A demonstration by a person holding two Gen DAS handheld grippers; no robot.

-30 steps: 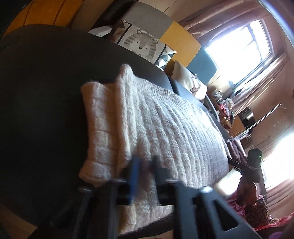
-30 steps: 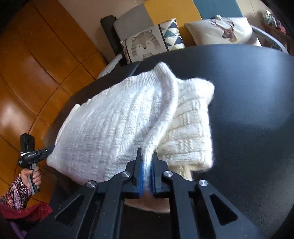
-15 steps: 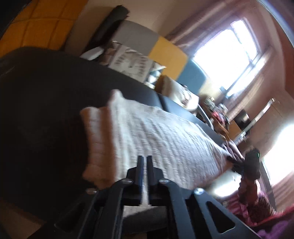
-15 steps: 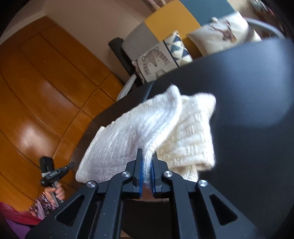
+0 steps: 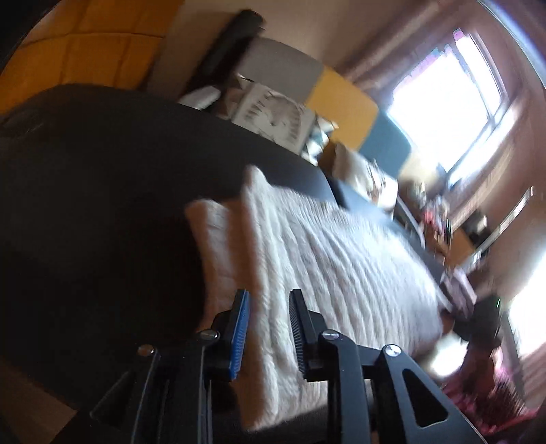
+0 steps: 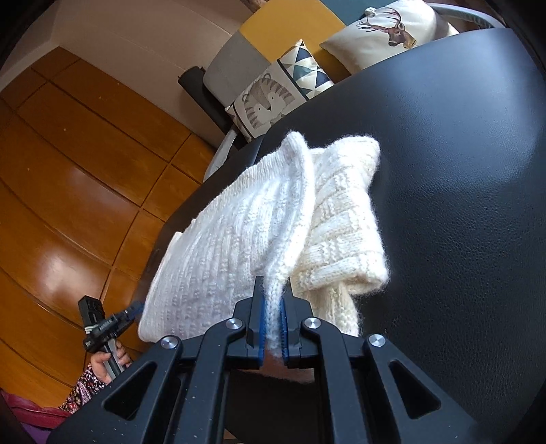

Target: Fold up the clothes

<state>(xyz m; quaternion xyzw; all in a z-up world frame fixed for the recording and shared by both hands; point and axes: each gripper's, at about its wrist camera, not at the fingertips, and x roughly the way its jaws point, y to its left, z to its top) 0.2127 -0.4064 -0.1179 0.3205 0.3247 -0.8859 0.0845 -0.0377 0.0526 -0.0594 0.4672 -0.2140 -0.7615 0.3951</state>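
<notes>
1. The white knitted sweater (image 6: 239,239) lies folded on the black leather tabletop (image 6: 460,170), reaching its left edge.
2. The right gripper (image 6: 271,328) has its fingers clamped on a raised fold of the knit at the near edge.
3. The left gripper (image 5: 268,328) has its fingers apart, over the sweater's near end; this view is blurred.
4. A tiger cushion (image 6: 266,102) stands beyond the far edge.

- Sweater (image 6: 245,239): white, ribbed and basket-weave knit.
- Worktop (image 6: 460,170): black, leather-like grain.
- Right tool (image 6: 272,328): black frame, blue pads.
- Tiger cushion (image 6: 269,102): cream, grey stripes, teal triangles.
- Deer cushion (image 6: 385,30): cream, brown print.
- Wall panels (image 6: 68,170): glossy orange-brown wood.
</notes>
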